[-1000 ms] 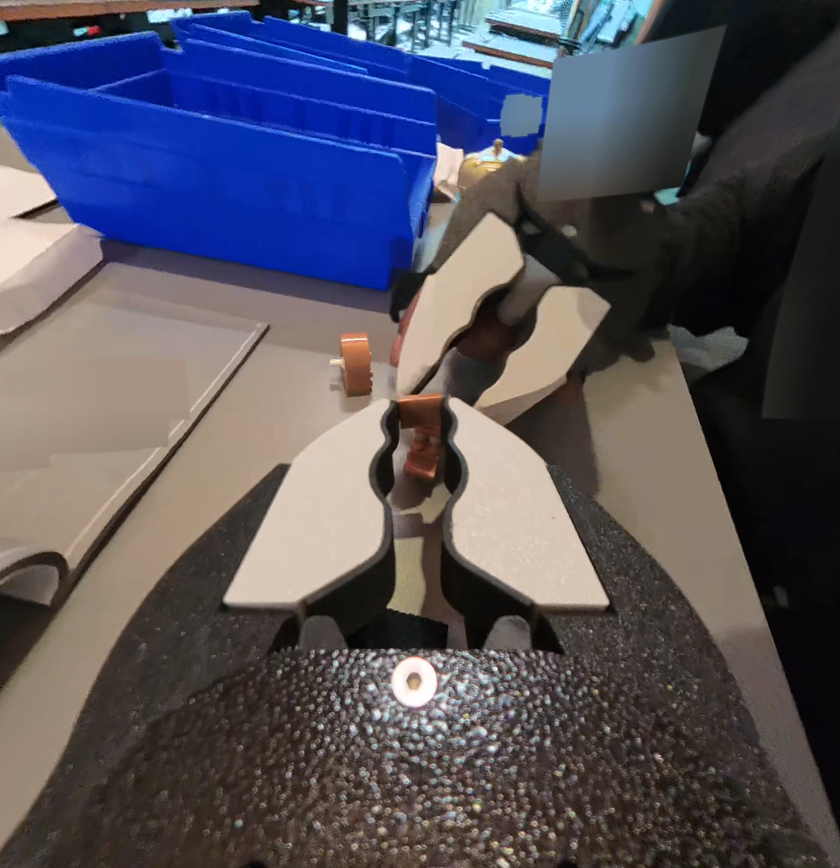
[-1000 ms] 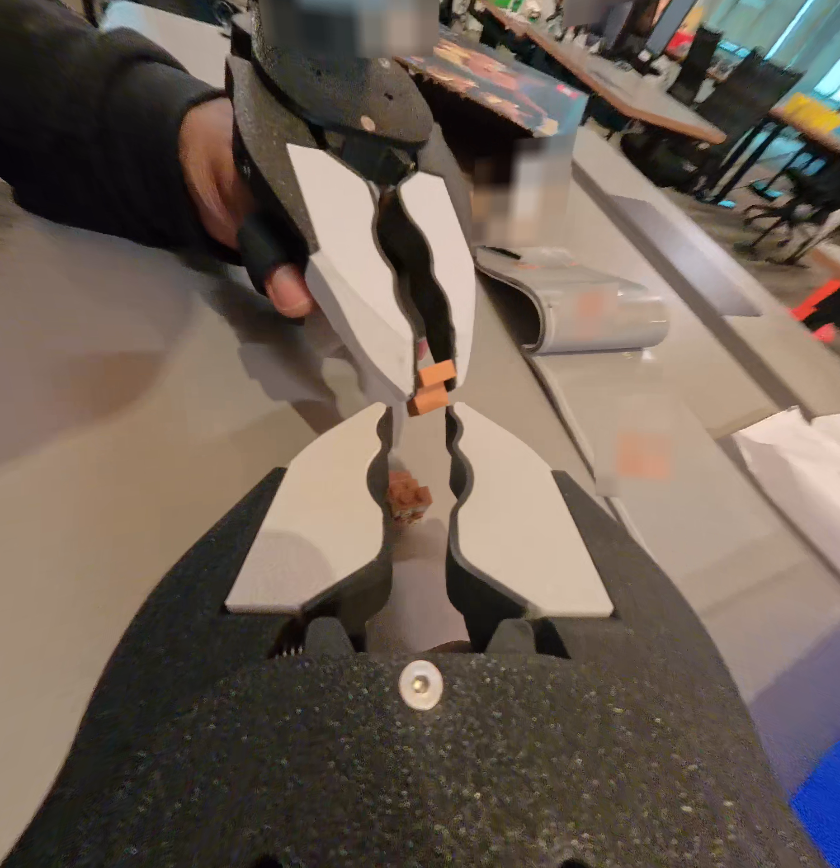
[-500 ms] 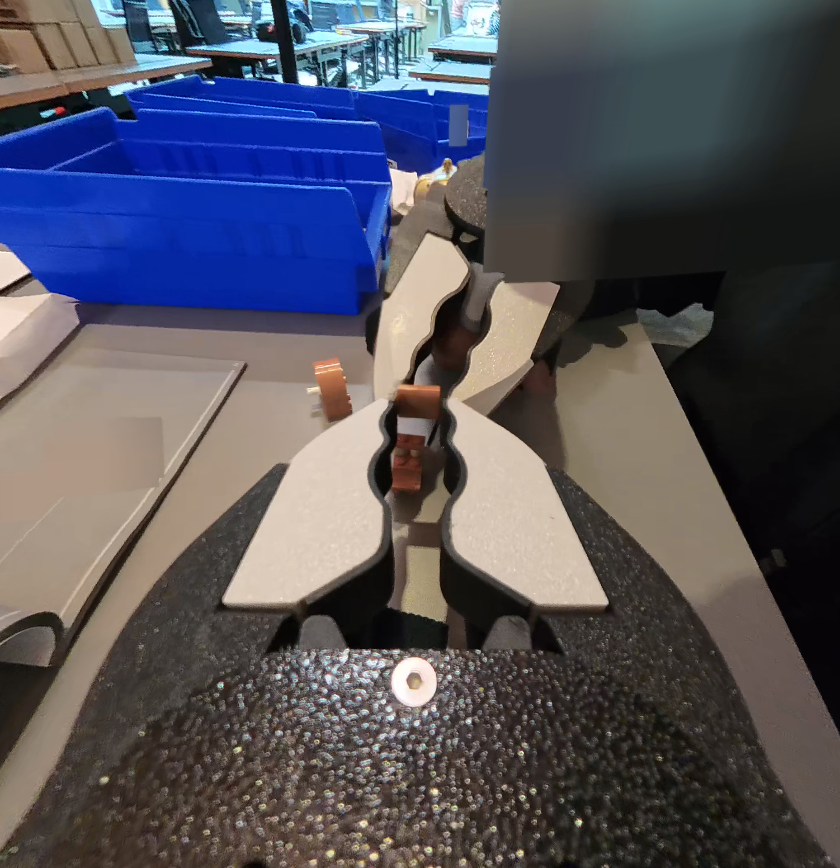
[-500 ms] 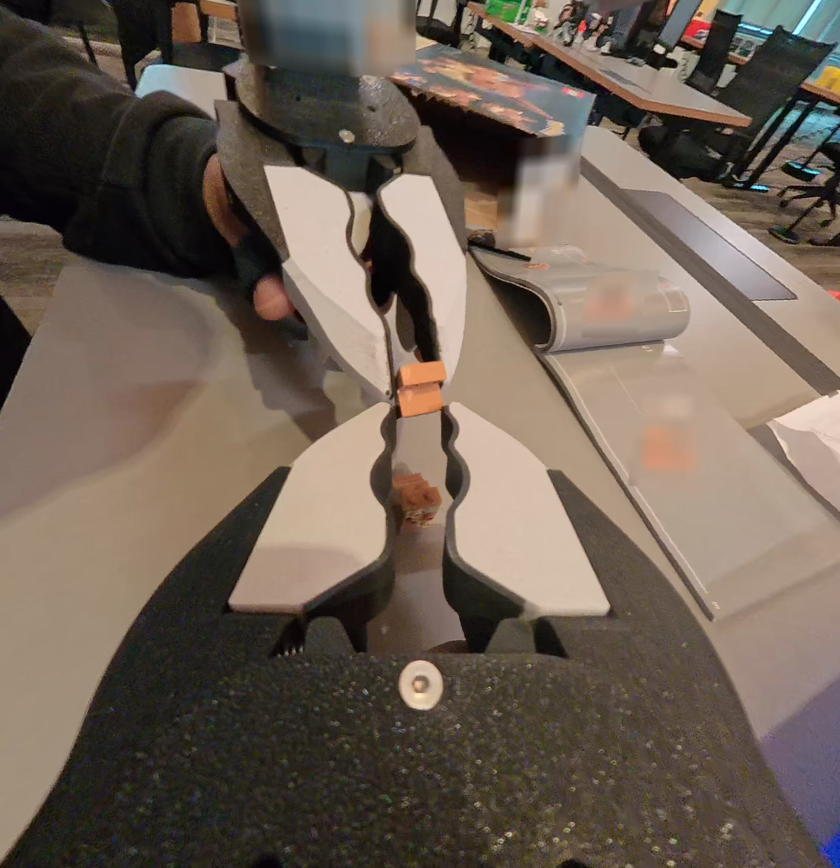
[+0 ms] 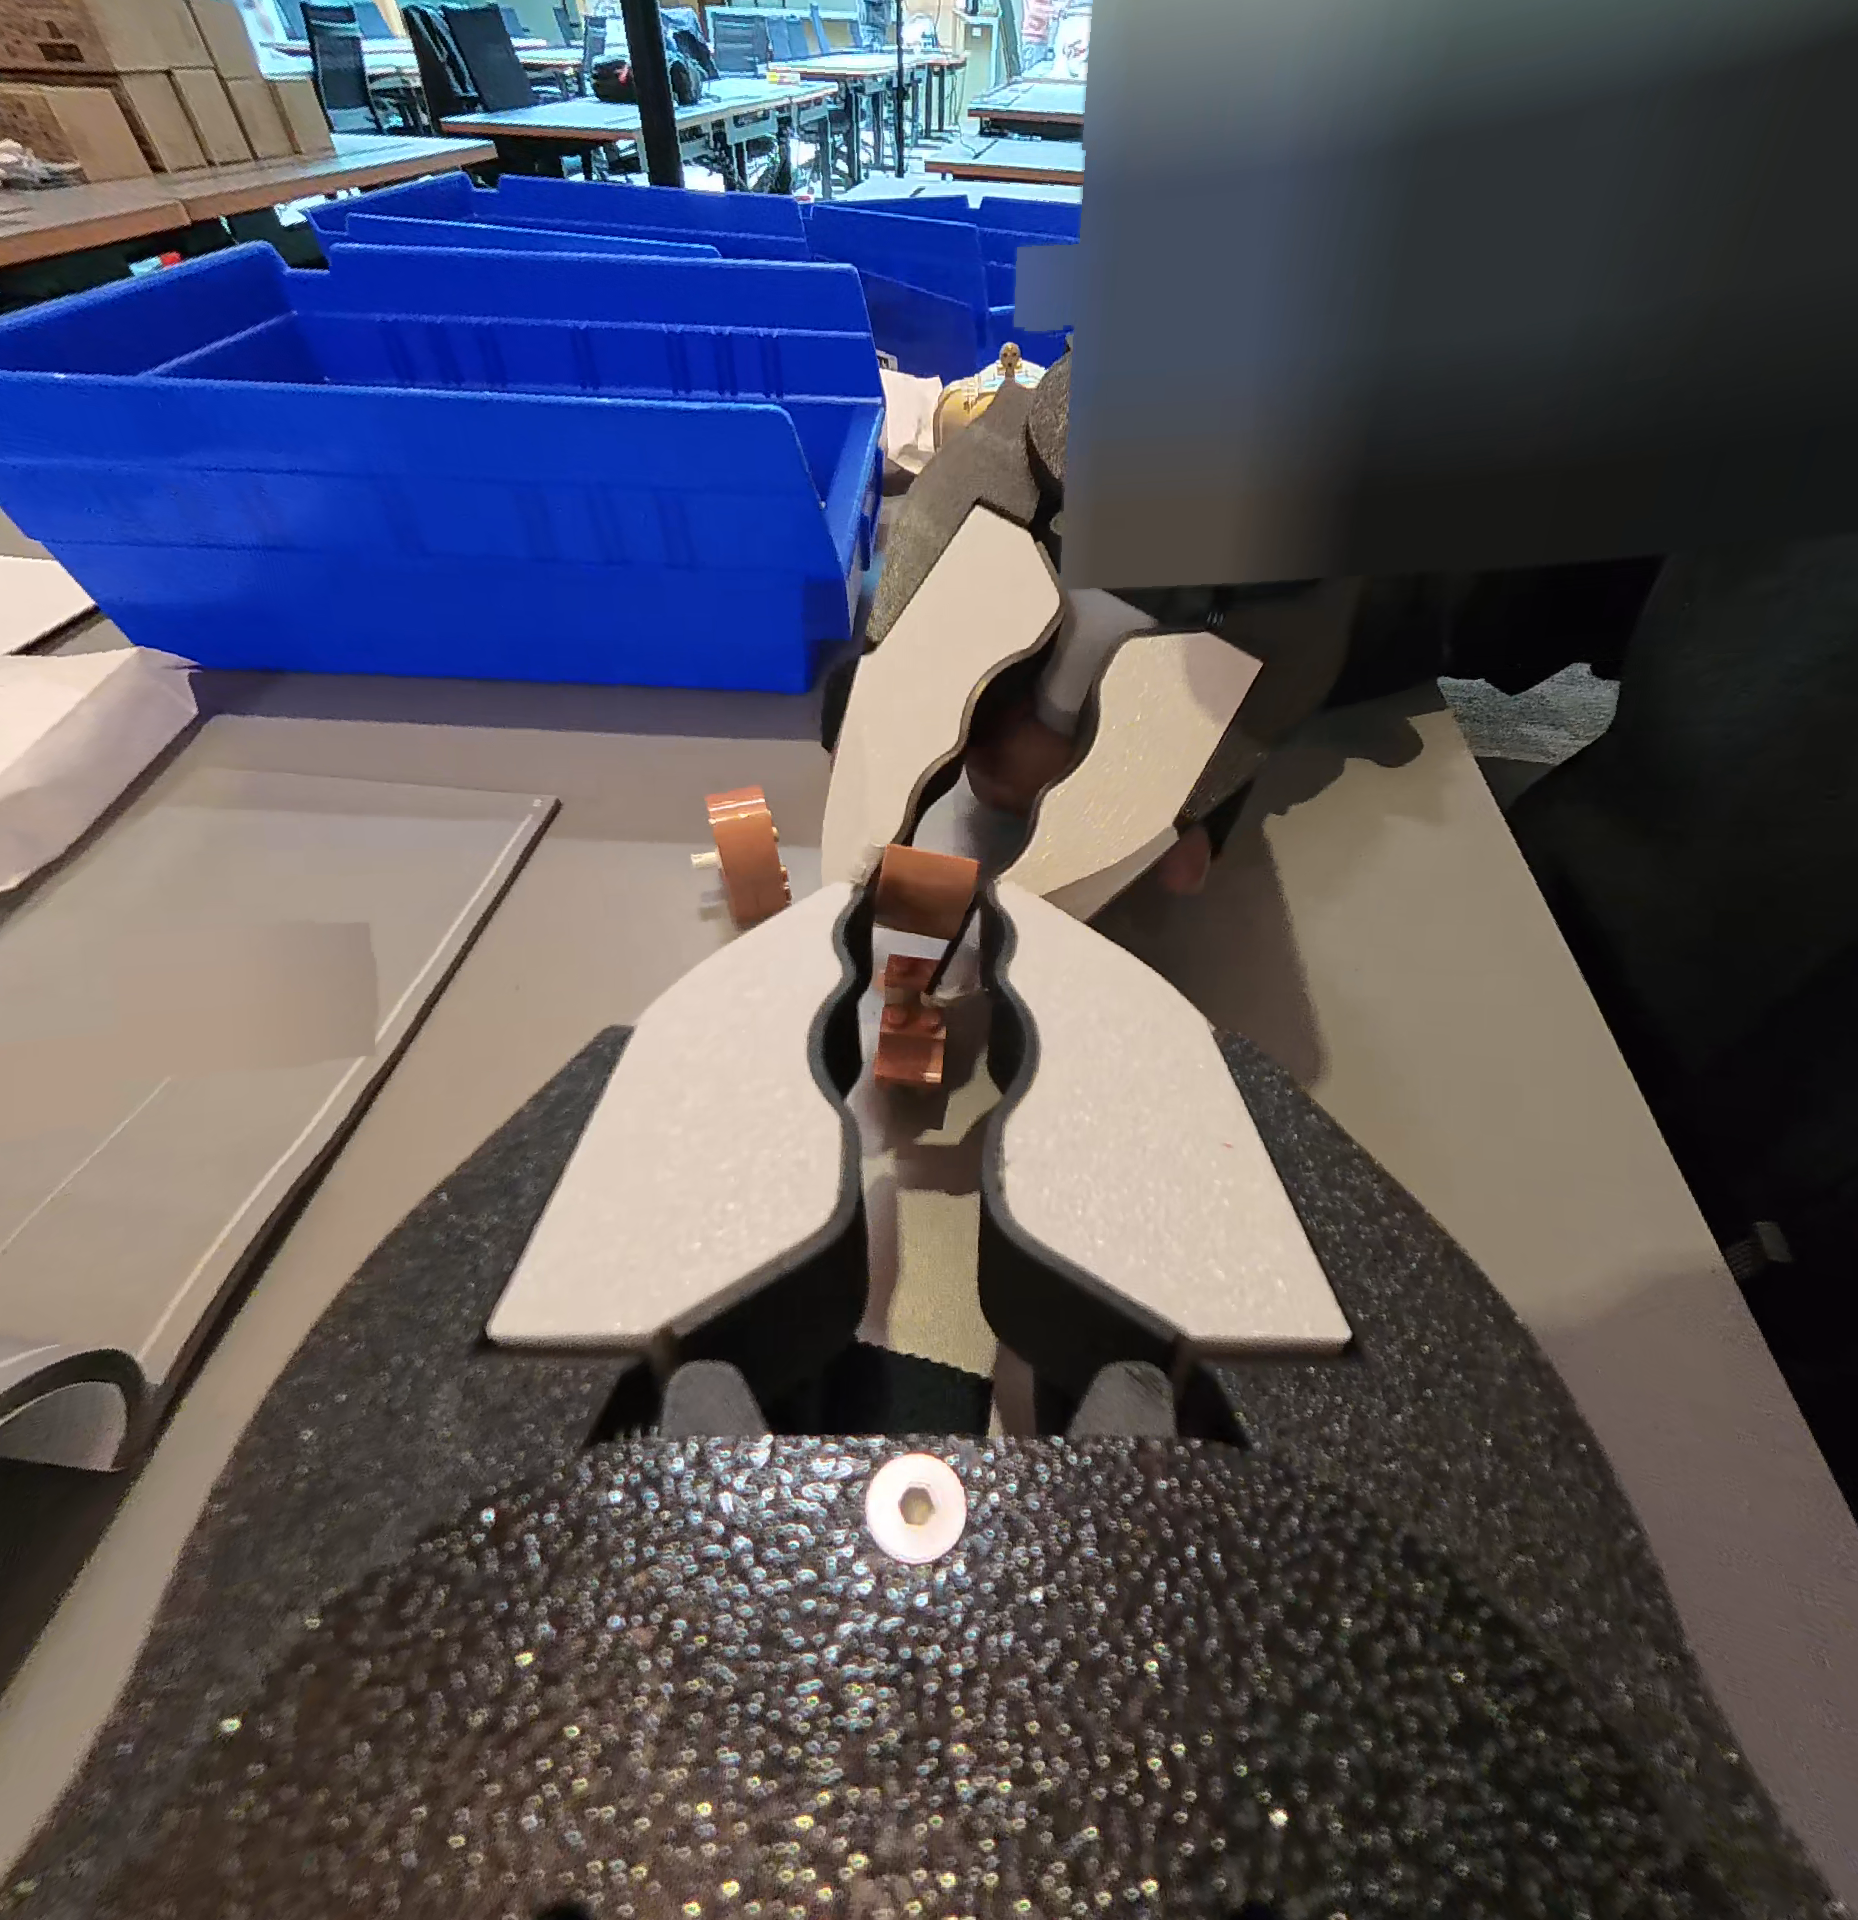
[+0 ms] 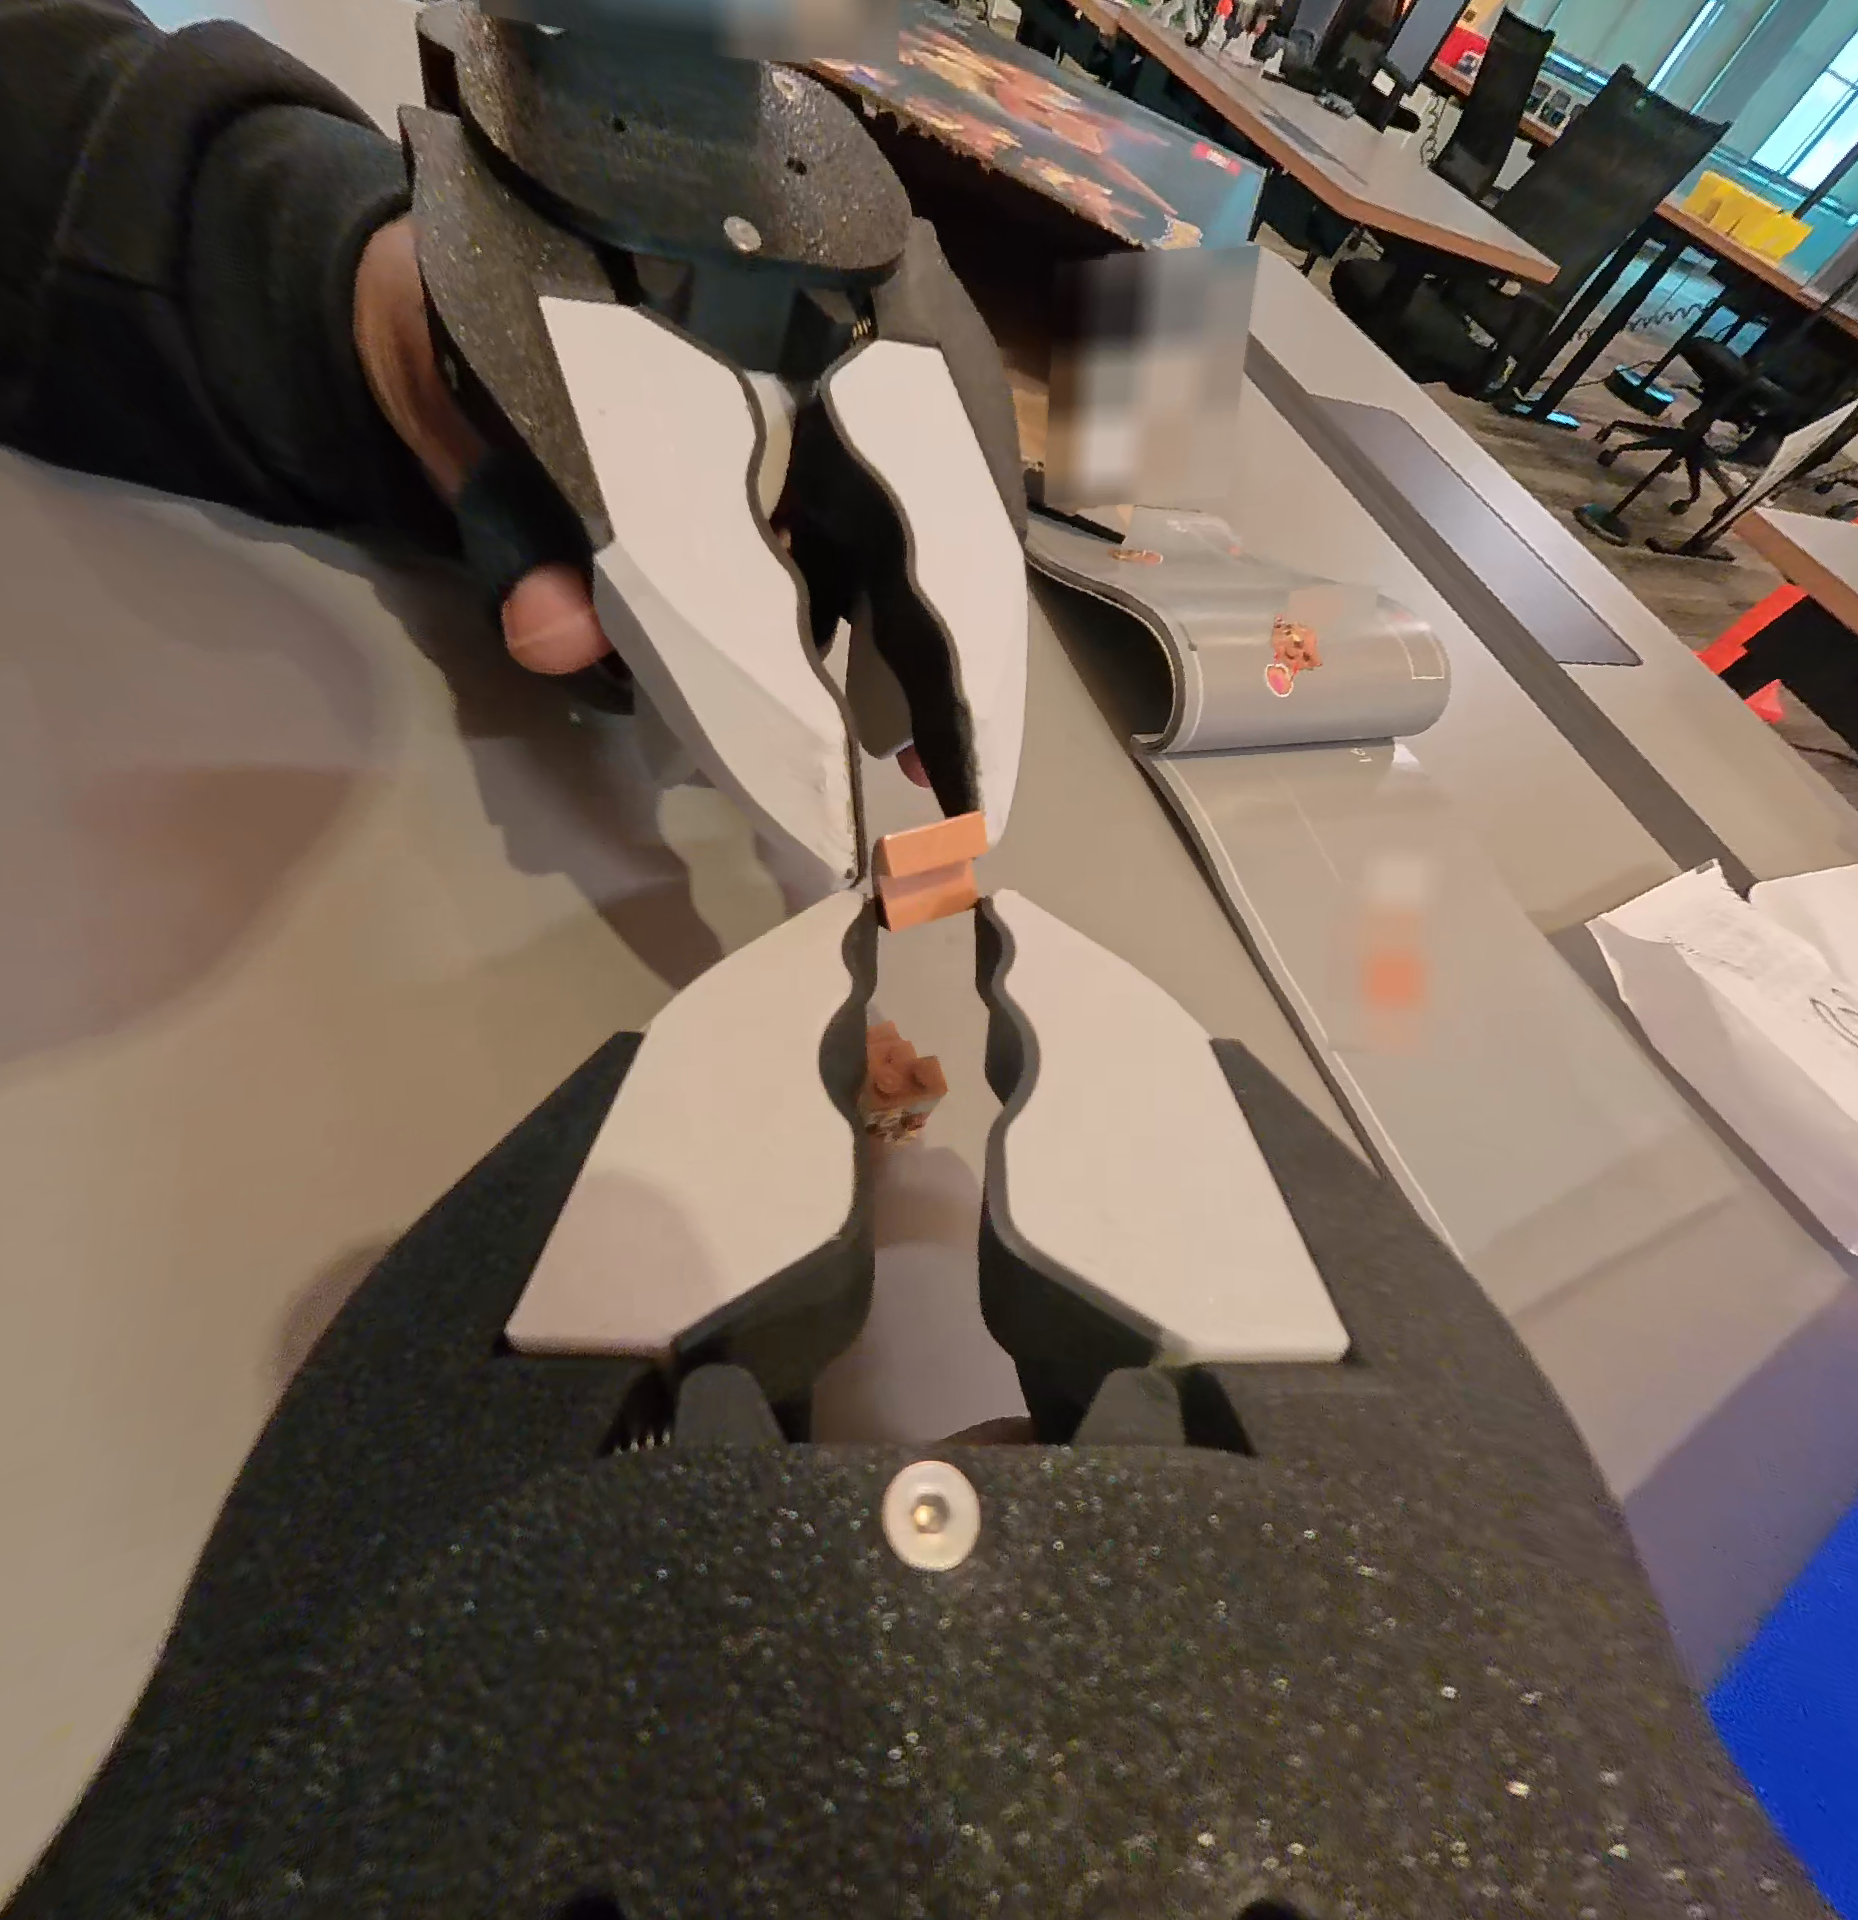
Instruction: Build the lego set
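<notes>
On the grey desk (image 5: 634, 966), between the fingers of both tools, a small brown stud piece (image 5: 909, 1049) stands. Above it, the left hand-held gripper (image 5: 925, 899) and the right hand-held gripper (image 6: 925, 914) meet tip to tip, both clenched on one brown block (image 5: 925, 891). Just left lies a brown wheel-like piece (image 5: 746, 854). An open booklet (image 5: 229, 997) lies nearby; blue bins (image 5: 437, 499) stand farther back

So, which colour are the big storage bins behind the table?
Bright blue bins, plain with no pattern; the left wrist view shows them best.
</notes>
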`<state>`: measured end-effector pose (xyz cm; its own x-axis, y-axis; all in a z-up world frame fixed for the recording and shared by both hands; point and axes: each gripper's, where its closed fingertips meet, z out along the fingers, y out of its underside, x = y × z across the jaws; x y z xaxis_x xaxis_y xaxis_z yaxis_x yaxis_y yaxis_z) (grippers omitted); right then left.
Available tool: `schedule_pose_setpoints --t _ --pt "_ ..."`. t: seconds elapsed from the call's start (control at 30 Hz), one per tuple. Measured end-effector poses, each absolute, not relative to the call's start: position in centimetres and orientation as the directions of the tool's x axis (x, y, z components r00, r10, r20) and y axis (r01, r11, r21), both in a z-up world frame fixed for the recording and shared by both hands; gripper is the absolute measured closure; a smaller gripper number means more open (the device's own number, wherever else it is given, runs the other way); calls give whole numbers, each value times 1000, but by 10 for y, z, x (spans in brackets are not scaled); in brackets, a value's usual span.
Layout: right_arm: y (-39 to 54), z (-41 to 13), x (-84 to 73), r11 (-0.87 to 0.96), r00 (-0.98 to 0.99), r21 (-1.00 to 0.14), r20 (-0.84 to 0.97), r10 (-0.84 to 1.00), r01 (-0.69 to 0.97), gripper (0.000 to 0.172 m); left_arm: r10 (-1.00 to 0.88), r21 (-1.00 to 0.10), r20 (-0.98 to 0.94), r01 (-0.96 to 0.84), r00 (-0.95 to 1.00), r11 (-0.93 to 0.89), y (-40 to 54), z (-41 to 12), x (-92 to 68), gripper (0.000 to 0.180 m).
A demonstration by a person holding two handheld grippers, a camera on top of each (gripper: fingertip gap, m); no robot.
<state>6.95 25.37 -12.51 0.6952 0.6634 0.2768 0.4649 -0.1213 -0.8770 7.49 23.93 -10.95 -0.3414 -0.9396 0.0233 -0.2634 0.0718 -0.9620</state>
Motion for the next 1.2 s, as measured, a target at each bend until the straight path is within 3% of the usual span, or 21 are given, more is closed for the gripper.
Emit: schedule_pose_setpoints --t 0.4,0.63,1.2 --pt "251 -128 66 -101 666 -858 310 679 503 154 -937 -954 -82 -245 -338 172 237 -111 74 164" --pt "240 -144 81 -171 592 -814 242 768 554 141 -940 -962 -31 -244 -341 121 242 -105 71 164" --pt "239 -174 89 -268 558 -723 193 807 637 141 -924 -908 1 -387 -383 159 239 -132 72 164"
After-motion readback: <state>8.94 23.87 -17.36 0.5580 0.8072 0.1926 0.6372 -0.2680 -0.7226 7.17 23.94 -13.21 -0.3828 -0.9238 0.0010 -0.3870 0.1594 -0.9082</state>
